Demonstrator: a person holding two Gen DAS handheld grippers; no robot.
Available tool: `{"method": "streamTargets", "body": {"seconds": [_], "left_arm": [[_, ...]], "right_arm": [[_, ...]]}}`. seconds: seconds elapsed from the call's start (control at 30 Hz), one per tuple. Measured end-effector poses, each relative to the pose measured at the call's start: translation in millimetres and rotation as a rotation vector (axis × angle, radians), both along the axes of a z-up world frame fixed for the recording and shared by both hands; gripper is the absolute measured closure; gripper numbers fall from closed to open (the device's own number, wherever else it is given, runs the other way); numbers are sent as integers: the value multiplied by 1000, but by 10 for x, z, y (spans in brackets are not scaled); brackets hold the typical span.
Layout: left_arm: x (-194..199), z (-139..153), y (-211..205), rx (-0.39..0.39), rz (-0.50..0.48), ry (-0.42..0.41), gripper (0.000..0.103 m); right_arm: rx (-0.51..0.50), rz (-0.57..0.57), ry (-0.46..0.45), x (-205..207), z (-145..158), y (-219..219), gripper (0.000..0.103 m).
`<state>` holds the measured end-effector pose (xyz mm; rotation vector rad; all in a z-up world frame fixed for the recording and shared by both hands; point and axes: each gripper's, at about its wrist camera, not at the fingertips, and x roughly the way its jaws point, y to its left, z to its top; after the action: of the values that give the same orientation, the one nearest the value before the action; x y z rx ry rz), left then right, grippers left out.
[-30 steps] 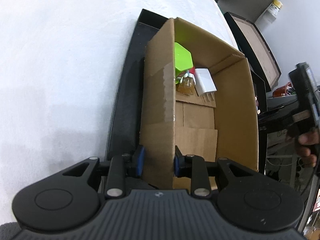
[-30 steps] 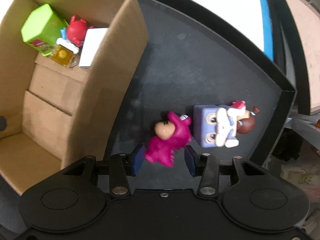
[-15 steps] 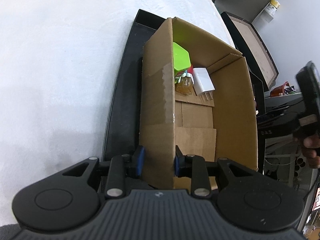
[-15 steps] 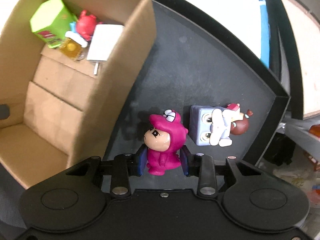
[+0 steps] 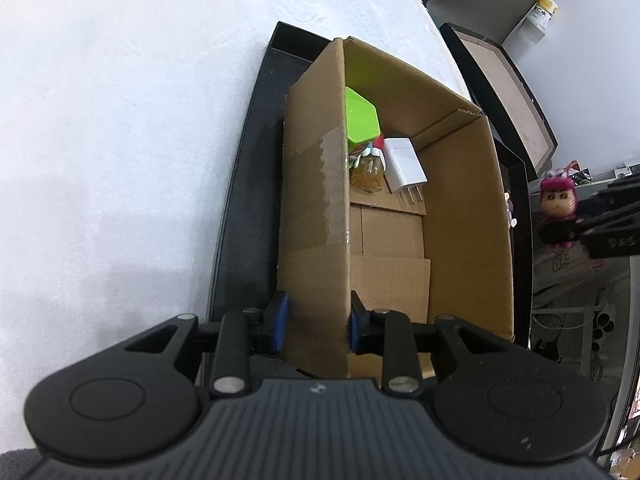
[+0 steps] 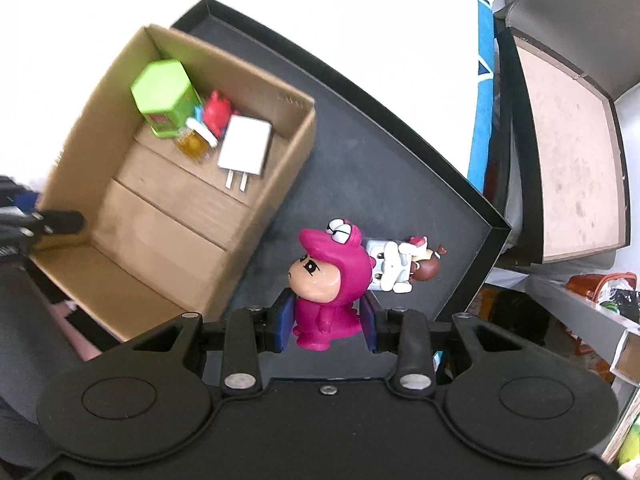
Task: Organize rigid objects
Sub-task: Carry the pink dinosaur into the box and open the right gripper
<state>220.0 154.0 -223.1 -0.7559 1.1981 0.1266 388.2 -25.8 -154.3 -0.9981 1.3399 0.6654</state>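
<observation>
Upright magenta hooded figurine (image 6: 328, 284) above black tray (image 6: 400, 152); open cardboard box (image 6: 280, 168) alongside

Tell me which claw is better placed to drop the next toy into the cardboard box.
Right: the right claw already grips the pink hooded figurine; the left claw clamps the brown cardboard box wall.

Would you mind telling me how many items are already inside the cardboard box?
4, clustered at the far end of the cardboard box: green hexagonal box, red figure, amber bottle, white charger. Smaller things may be hidden beneath.
</observation>
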Motion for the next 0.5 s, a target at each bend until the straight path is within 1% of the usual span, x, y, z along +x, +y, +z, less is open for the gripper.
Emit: {"method": "streamTargets", "body": {"seconds": [0.1, 0.23, 0.4, 0.5], "left_arm": [[-11, 24, 18, 8, 4, -9, 74], [-39, 10, 42, -5, 13, -12, 74], [-49, 16, 48, -4, 7, -16, 74], [-56, 7, 52, -11, 9, -19, 73]], "right_arm": [[-2, 19, -25, -54, 52, 79, 69], [14, 35, -33, -160, 111, 149, 69], [61, 39, -23, -311, 147, 300, 69], [85, 52, -7, -425, 115, 418, 71]]}}
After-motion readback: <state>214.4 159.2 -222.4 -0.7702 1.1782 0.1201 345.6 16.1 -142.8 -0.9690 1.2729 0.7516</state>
